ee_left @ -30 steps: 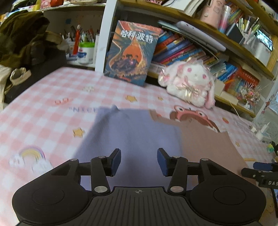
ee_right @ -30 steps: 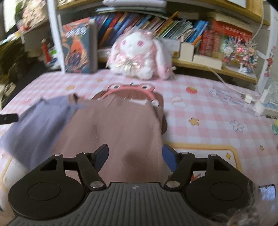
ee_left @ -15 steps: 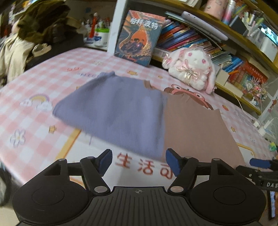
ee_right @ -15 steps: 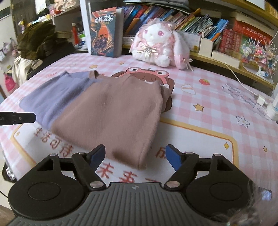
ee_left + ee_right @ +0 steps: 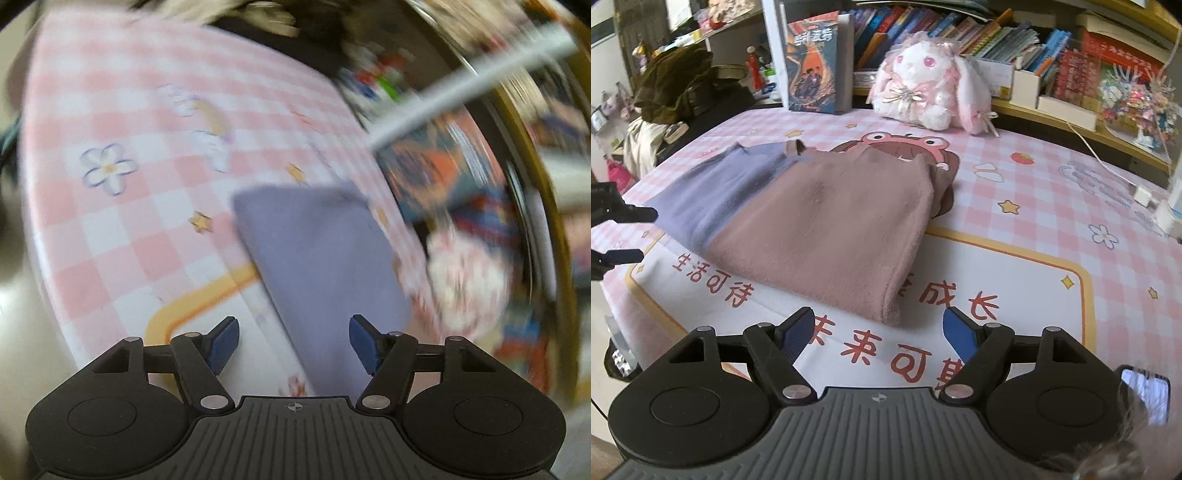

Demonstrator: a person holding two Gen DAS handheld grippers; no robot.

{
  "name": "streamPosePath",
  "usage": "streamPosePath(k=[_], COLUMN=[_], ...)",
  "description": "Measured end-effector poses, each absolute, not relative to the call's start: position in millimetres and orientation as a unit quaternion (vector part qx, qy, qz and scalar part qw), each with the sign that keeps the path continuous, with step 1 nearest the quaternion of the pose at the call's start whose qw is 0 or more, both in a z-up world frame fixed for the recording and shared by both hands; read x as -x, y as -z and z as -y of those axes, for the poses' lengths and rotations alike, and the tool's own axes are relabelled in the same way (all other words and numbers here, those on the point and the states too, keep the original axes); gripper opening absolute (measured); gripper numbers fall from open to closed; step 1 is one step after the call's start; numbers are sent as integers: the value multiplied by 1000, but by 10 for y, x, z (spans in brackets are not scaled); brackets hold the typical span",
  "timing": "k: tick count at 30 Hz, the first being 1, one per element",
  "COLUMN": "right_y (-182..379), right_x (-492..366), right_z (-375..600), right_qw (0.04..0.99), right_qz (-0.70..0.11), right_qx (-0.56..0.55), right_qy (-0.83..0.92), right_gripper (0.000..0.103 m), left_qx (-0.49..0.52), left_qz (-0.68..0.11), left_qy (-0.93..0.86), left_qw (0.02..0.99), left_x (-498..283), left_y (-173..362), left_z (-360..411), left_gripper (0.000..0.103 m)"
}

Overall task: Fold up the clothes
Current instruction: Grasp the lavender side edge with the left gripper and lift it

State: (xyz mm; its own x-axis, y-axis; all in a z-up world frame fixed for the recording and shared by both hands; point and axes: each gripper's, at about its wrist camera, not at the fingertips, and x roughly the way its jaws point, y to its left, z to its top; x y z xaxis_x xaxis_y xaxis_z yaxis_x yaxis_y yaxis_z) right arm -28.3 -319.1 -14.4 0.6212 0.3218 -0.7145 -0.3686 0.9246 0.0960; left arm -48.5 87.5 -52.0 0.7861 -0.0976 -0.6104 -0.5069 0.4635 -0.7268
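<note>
A folded garment lies flat on the pink checked table cover [image 5: 1052, 206], its left half purple [image 5: 716, 192] and its right half brown [image 5: 831, 229]. My right gripper [image 5: 879, 332] hovers open just short of the brown half's near corner, nothing between its pads. In the blurred, rolled left wrist view, my left gripper [image 5: 293, 341] faces the purple half [image 5: 317, 258] from the garment's left end. Its jaws are closing, with the purple edge seen between the pads but not touched. The right wrist view shows the left gripper [image 5: 639, 234] at the left edge, beside the purple half.
A plush rabbit [image 5: 923, 85] and an upright book [image 5: 812, 70] stand at the back of the table before full bookshelves. A white charger with its cable [image 5: 1141, 192] lies at the right. Dark clothes [image 5: 679, 85] are heaped at the far left. The table's left edge is near.
Both grippers have drawn back off the garment and stand wider. The garment now lies spread and folded on the table. The left gripper has rolled and swung round toward the purple end.
</note>
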Motion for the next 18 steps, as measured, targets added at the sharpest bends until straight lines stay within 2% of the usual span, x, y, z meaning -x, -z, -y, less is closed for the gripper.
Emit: streamPosePath(k=[2,4,6,8,10,12,13,18], right_y=[132,119,102,85,65,49,44,40], right_x=[296,310,313,311,310,306,301,267], right_z=[3181,3166,3154,3143,3132,3122,3117,3073], right_qw=[902,903,906,908,910,912,913,914], right_qz=[-391,-391,-390,-389,-388,-387,-387,-391], right_qx=[27,27,25,23,21,19,17,11], right_qy=[-184,-176,-165,-155,-144,-134,-129,-107], right_gripper=[75,75,75,75,75,74,74,73], left_qx=[538,563,588,605,621,625,610,421], left_qz=[-286,-276,-266,-264,-264,-270,-273,-256], left_qy=[-142,-152,-155,-159,-162,-160,-157,-65], left_qw=[780,764,748,734,720,715,727,867], left_x=[456,412,355,289,228,177,152,68], left_y=[597,662,710,758,828,878,842,290], left_z=[-1011,-1126,-1211,-1274,-1334,-1355,-1336,-996], left_gripper=[65,55,52,42,22,13,8,8])
